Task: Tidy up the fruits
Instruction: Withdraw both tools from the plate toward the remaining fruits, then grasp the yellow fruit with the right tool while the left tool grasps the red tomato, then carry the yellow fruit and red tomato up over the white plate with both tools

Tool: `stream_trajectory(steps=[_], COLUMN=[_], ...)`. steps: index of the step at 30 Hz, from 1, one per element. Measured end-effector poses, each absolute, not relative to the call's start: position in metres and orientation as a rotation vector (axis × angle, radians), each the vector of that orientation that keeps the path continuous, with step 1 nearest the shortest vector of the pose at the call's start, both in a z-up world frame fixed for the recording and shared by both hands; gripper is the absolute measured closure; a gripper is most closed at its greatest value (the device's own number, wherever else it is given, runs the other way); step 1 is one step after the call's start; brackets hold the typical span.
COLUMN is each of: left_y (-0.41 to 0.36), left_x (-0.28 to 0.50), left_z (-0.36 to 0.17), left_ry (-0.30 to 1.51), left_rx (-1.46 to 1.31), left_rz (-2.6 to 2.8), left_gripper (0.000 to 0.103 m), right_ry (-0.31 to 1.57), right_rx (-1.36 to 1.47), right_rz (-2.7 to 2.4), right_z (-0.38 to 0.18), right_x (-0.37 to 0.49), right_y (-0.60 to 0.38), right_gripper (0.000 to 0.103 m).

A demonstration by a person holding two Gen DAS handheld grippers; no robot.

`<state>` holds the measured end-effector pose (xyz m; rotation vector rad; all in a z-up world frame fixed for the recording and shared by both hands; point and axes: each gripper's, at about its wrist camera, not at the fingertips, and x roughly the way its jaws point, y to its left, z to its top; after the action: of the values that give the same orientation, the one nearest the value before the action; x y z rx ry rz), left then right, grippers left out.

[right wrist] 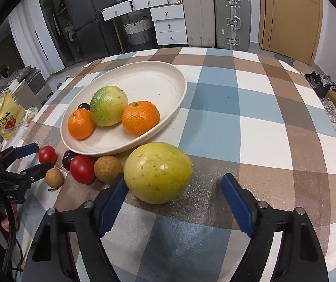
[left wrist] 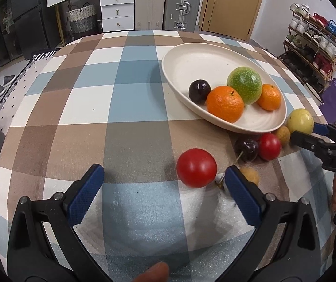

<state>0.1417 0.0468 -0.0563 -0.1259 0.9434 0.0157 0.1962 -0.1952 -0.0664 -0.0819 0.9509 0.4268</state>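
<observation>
Flanking yellow fruit (right wrist: 158, 172) (right gripper (right wrist: 175, 189)).

Checked tablecloth (left wrist: 130, 98), silver suitcase (left wrist: 182, 3) by wooden door (left wrist: 232, 2), white drawers (left wrist: 117, 7), woven basket (left wrist: 82, 17), shoe rack (left wrist: 313, 44), yellow snack bag (right wrist: 8, 117).

- Even, fairly bright indoor light is falling from overhead, keeping the checked tablecloth (left wrist: 132, 98) well lit in both views.
- Soft shadows are pooling beside the cream plate (left wrist: 179, 70) and under the red tomato (left wrist: 196, 167).
- Small white highlights are glinting on the dark plum (left wrist: 199, 90) and the yellow-green fruit (right wrist: 158, 172).
- Fisheye distortion is bending the table edge and the furniture, and black vignetting is darkening the corners.
- Focus is staying sharp at the centre; the tomato's edge and the blue pads (left wrist: 85, 195) are looking slightly soft.
</observation>
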Motion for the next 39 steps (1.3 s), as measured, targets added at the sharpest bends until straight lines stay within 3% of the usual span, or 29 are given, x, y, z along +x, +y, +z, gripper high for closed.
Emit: stream_trajectory(steps=[7,10,12,21,30,34,39], left_y=[0.046,0.047,0.047,0.043,0.034,0.029,0.025], left_x=[0.144,0.144,0.144,0.141,0.136,0.134,0.131], left_z=[-0.057,-0.057,-0.057,-0.056,-0.051,-0.049,-0.048], left_ry=[0.946,0.948,0.946,0.945,0.924,0.925,0.926], left_rx=[-0.117,-0.116,-0.114,-0.101,-0.091,-0.095,-0.096], left_rz=[0.017,0.018,0.020,0.006,-0.091,-0.138,-0.145], left_gripper=[0.001,0.001,0.001,0.003,0.044,0.074,0.074], right_ry=[0.950,0.946,0.945,0.930,0.923,0.917,0.909], right_rx=[-0.075,-0.087,-0.081,-0.089,-0.066,-0.061,-0.059], right_rz=[0.433,0.440,0.460,0.492,0.490,0.488,0.490], right_z=[-0.066,-0.065,-0.064,-0.065,-0.064,-0.063,-0.060], right_x=[0.197,0.196,0.194,0.181,0.179,0.178,0.175], right_y=[-0.193,-0.190,-0.188,-0.186,-0.193,-0.195,-0.196], right_gripper=[0.029,0.038,0.049,0.050,0.050,0.050,0.050])
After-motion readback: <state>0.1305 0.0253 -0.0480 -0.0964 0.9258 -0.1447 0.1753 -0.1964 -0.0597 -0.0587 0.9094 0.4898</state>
